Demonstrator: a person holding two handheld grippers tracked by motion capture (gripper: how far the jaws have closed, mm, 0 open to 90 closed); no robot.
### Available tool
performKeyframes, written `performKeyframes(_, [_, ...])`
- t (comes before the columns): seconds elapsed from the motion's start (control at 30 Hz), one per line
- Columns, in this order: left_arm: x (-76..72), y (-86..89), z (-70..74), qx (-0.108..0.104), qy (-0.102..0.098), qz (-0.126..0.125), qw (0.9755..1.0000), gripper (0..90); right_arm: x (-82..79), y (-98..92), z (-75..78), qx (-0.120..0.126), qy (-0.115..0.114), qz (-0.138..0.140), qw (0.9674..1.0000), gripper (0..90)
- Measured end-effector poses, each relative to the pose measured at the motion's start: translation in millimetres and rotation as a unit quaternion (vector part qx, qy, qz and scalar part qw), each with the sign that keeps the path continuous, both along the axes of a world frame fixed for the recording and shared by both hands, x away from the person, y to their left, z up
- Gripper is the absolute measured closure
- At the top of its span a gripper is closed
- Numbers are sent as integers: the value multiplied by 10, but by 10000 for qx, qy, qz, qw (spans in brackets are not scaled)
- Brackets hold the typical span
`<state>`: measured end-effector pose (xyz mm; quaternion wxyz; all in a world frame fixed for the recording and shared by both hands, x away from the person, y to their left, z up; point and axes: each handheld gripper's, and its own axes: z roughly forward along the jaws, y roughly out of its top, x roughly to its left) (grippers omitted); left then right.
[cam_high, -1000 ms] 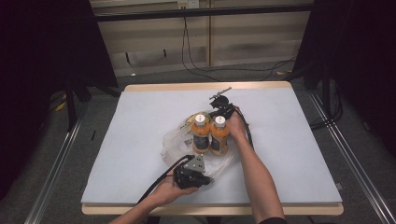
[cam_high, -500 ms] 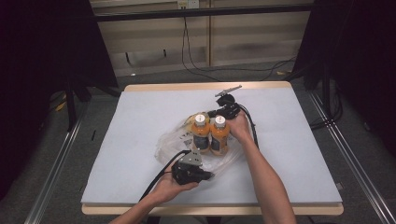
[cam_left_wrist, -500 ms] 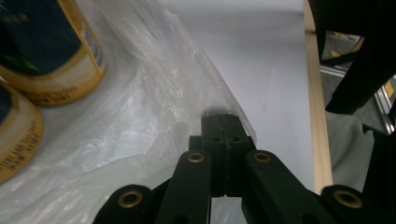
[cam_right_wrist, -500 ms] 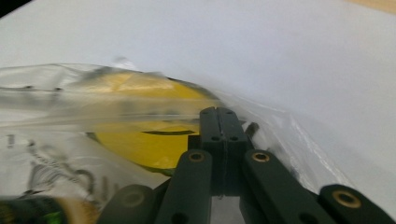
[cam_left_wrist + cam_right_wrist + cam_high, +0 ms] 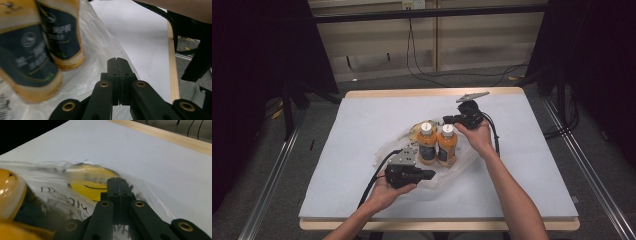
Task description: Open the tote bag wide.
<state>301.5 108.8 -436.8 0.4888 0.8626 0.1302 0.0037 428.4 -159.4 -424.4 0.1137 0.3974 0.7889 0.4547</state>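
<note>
Two orange bottles (image 5: pixel 427 145) (image 5: pixel 447 148) with white caps and dark labels stand side by side on a crumpled clear plastic bag (image 5: pixel 387 150) at the table's middle. My left gripper (image 5: pixel 430 175) is at the bag's near side, pointing right, jaws shut; in the left gripper view it (image 5: pixel 116 60) hovers over the bag (image 5: pixel 100 45), with the bottles (image 5: pixel 62 32) at its left. My right gripper (image 5: pixel 446 120) is behind the bottles, pointing left, shut. Its tips (image 5: pixel 116 180) meet the bag film (image 5: pixel 50 190) with the yellow face print; I cannot tell whether film is pinched.
A white mat (image 5: pixel 362 115) covers the table, with a wooden edge (image 5: pixel 427 93) at the back. Black cables (image 5: pixel 374 180) trail from both grippers. Metal rails (image 5: pixel 272 175) run along the floor on both sides.
Both hands have lifted a little. The right gripper has drawn back and to the right, away from the bottle caps. The left gripper has shifted slightly toward the bottles. The bottles still stand.
</note>
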Motion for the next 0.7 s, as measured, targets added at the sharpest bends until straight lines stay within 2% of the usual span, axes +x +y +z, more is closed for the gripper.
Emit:
performKeyframes(0.17, [49,104,86,-111,-119,142,9998,889,-193,-152,71,78,-211,55,9997,900])
performKeyframes(0.23, [63,163,118,-210,-120,229,9994,889,-274,-215,95,70,-288,31,9996,900])
performKeyframes(0.3, [74,226,134,-213,-132,320,9992,882,-360,-277,110,36,-392,23,9992,900])
performKeyframes(0.33, [75,255,134,-249,-112,373,9989,873,-404,-306,118,30,-406,10,9992,900])
performKeyframes(0.43, [80,343,153,-174,-184,469,9986,831,-542,-390,131,-158,-517,23,9985,900])
performKeyframes(0.5, [79,401,171,-221,-237,545,9980,817,-635,-454,145,-113,-525,-23,9986,900])
performKeyframes(0.63, [90,525,218,-291,-306,732,9964,728,-839,-591,184,-15,-640,-93,9979,856])
performKeyframes(0.7, [83,571,233,-301,-357,799,9957,716,-933,-649,191,-33,-667,-114,9977,848])
